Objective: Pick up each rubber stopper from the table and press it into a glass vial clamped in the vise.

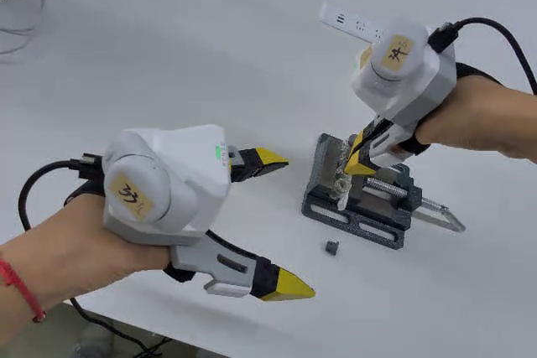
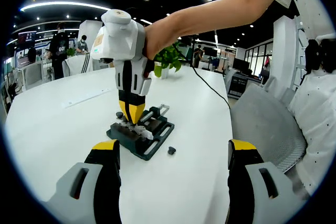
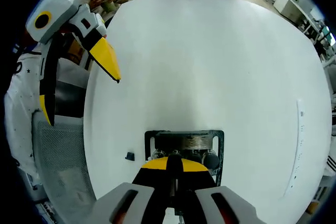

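I find the vise (image 1: 359, 211) standing on the white table (image 1: 168, 48), with glass vials (image 1: 342, 175) held in a row in its clamp.

The right gripper (image 1: 359, 165) stands nose-down over that row. Its yellow-tipped fingers (image 3: 157, 164) are pressed together, with the tips at the vial mouths. I cannot tell whether anything is pinched between them.

In the right gripper view I note a seated stopper (image 3: 211, 158), dark and round, on a vial just beside the tips. The left gripper view shows a dark cap at the end of the row, next to the same tips.

One loose stopper (image 1: 331, 247) lies on the table near the base of the vise, on the side toward me and not touching it.

The left gripper (image 1: 285, 224) hovers above the table, well apart from the vise and pointing toward it. Its fingers (image 2: 105, 153) are spread wide with nothing held. In the left gripper view the loose stopper lies ahead, between the lines of the two fingers.

A white power strip (image 1: 348, 21) lies on the table beyond the right gripper.
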